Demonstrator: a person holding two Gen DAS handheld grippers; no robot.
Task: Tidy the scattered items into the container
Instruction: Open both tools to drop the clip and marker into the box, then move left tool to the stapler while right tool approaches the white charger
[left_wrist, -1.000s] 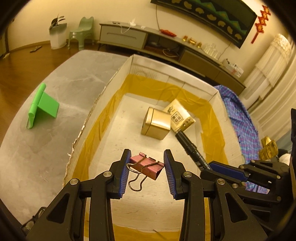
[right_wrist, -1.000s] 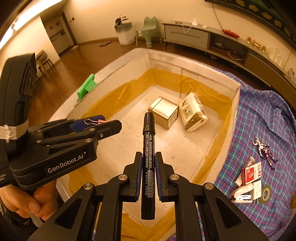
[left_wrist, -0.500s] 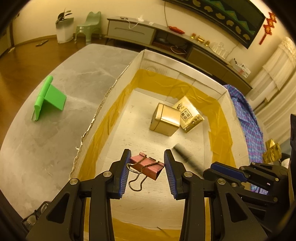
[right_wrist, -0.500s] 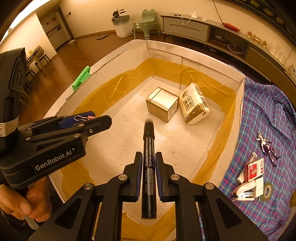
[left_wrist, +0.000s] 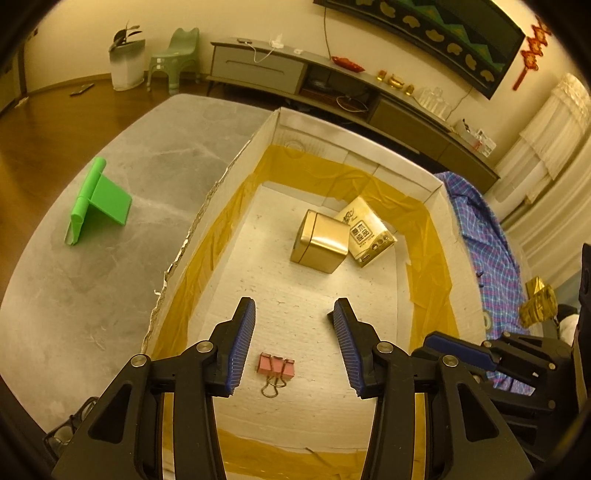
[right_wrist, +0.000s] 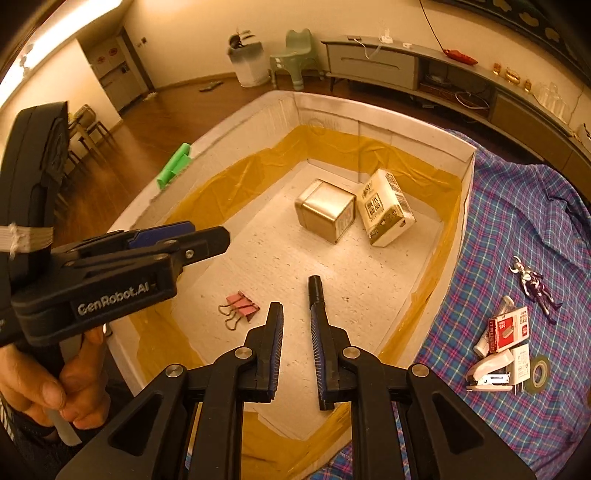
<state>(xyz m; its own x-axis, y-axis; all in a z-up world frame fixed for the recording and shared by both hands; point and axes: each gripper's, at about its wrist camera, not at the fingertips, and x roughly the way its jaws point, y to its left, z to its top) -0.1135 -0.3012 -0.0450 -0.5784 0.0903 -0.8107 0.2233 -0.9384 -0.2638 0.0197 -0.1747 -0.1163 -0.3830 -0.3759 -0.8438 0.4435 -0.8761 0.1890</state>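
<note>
The white cardboard box (left_wrist: 207, 206) lined with yellow tape holds a gold tin (left_wrist: 321, 242) and a cream packet (left_wrist: 369, 230). A pink binder clip (left_wrist: 276, 367) lies loose on the box floor. Above it my left gripper (left_wrist: 294, 306) has its jaws opening, with nothing between them. In the right wrist view the clip (right_wrist: 242, 308) lies left of a black marker (right_wrist: 316, 290), which rests on the floor, its rear hidden behind one finger. My right gripper (right_wrist: 295, 310) hovers over it, jaws slightly apart and empty.
A green stand (left_wrist: 98, 201) sits on the grey table left of the box. On the plaid cloth (right_wrist: 517, 221) to the right lie a toy figure (right_wrist: 533, 284), a red staple box (right_wrist: 508, 328), a stapler (right_wrist: 489, 374) and a tape roll (right_wrist: 537, 373).
The pink clip has dropped from the left jaws onto the box floor, and those jaws stand wider. The marker has left the right jaws and now lies on the floor.
</note>
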